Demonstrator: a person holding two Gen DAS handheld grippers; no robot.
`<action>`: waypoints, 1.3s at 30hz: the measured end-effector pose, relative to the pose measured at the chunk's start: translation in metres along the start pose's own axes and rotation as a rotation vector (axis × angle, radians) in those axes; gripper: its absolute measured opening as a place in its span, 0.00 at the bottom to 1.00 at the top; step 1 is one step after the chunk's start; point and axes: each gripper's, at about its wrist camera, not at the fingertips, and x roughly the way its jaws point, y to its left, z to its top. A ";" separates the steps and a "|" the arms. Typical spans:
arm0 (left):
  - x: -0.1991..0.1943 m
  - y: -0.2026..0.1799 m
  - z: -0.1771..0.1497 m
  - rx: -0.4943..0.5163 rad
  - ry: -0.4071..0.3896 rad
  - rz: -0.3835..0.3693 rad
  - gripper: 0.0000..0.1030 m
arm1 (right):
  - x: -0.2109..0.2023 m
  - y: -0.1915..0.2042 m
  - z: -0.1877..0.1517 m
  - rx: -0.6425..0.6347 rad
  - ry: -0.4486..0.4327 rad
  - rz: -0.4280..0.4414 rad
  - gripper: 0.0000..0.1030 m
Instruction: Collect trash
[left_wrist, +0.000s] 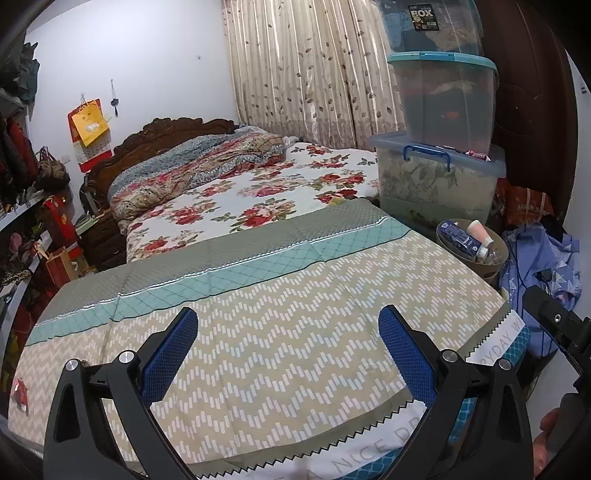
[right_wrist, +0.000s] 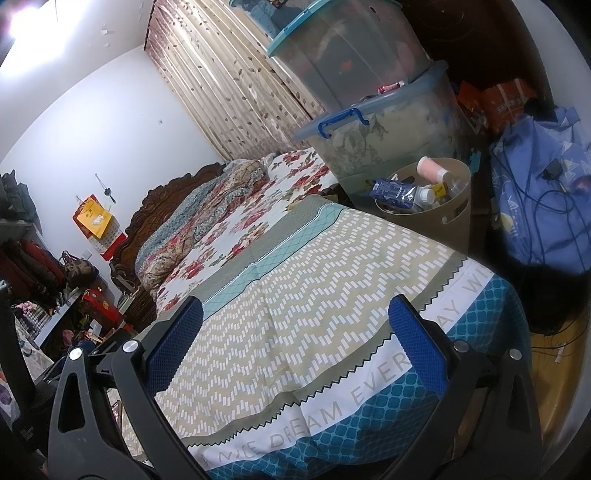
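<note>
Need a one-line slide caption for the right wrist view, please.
Open right gripper hovers over the zigzag-patterned bedspread, facing a beige bin of bottles and packaging beside the bed.

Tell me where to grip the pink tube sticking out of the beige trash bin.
Grip the pink tube on its upper body, coming from above with the right gripper, which is open. It leans up above the rim of the beige trash bin, so that part is free; its cap end is wedged among bottles.
</note>
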 end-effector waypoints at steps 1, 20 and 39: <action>0.000 0.001 0.000 -0.001 0.001 -0.001 0.92 | 0.000 0.000 0.000 0.000 -0.001 0.000 0.97; 0.001 -0.002 -0.004 0.011 0.009 0.034 0.92 | 0.001 -0.001 0.000 0.002 0.002 0.000 0.97; 0.004 -0.003 -0.008 0.015 0.022 0.028 0.92 | 0.001 0.003 -0.002 0.005 -0.001 -0.001 0.97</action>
